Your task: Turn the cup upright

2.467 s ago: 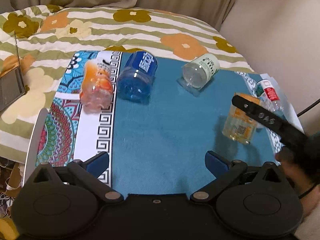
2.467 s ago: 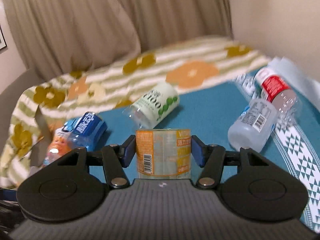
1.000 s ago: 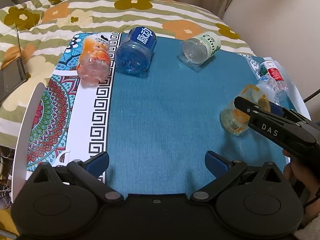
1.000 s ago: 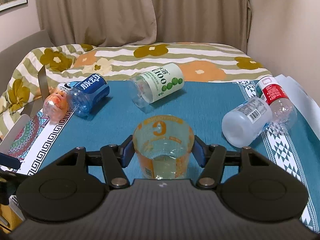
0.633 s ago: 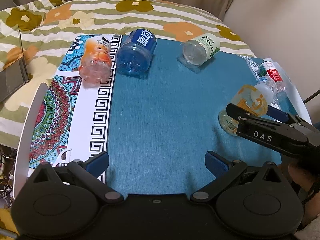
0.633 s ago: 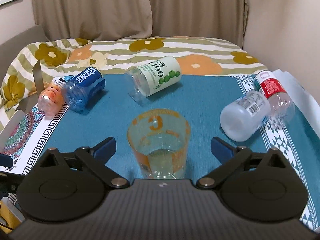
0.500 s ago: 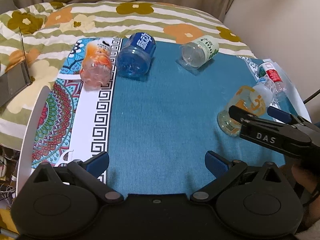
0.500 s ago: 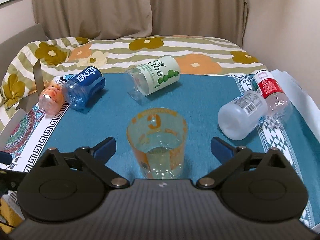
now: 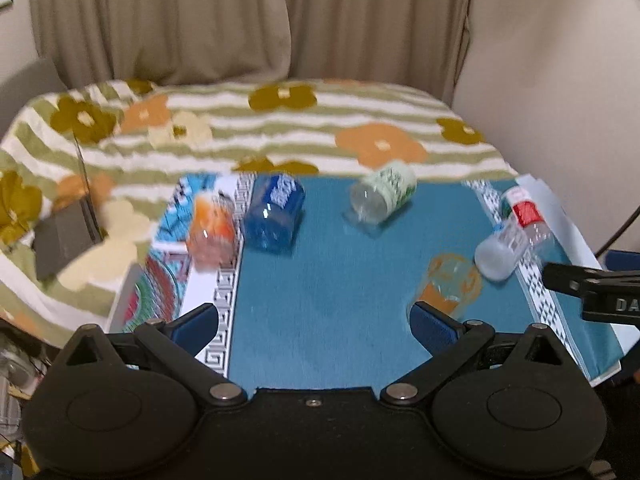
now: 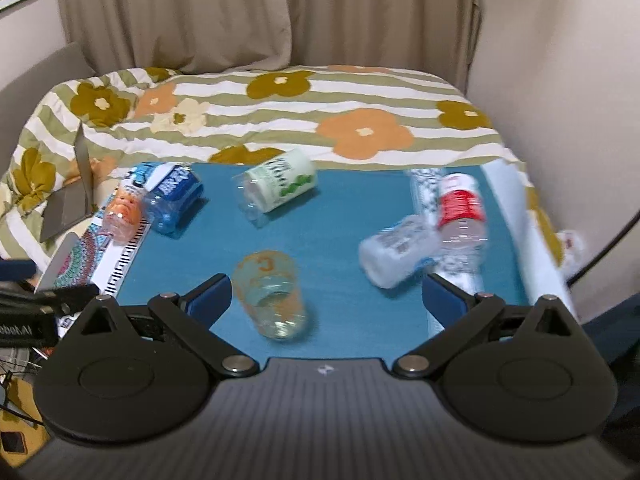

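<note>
A clear cup with orange print [image 10: 270,292] stands upright on the blue mat [image 10: 340,240], mouth up. It also shows in the left wrist view [image 9: 448,284], near the mat's right side. My right gripper [image 10: 326,300] is open and empty, pulled back from the cup, which sits by its left finger. My left gripper [image 9: 314,320] is open and empty over the mat's front edge. The right gripper's finger [image 9: 588,284] shows at the right edge of the left wrist view.
Several cups lie on their sides: an orange one [image 10: 122,212], a blue one [image 10: 172,196], a green-white one [image 10: 280,184], a clear white-labelled one [image 10: 394,254] and a red-labelled one [image 10: 460,216]. A flowered blanket [image 10: 280,112] lies behind. A wall stands right.
My right gripper opened, let go of the upright cup and drew back and up. Both cameras have lifted and pulled away from the mat.
</note>
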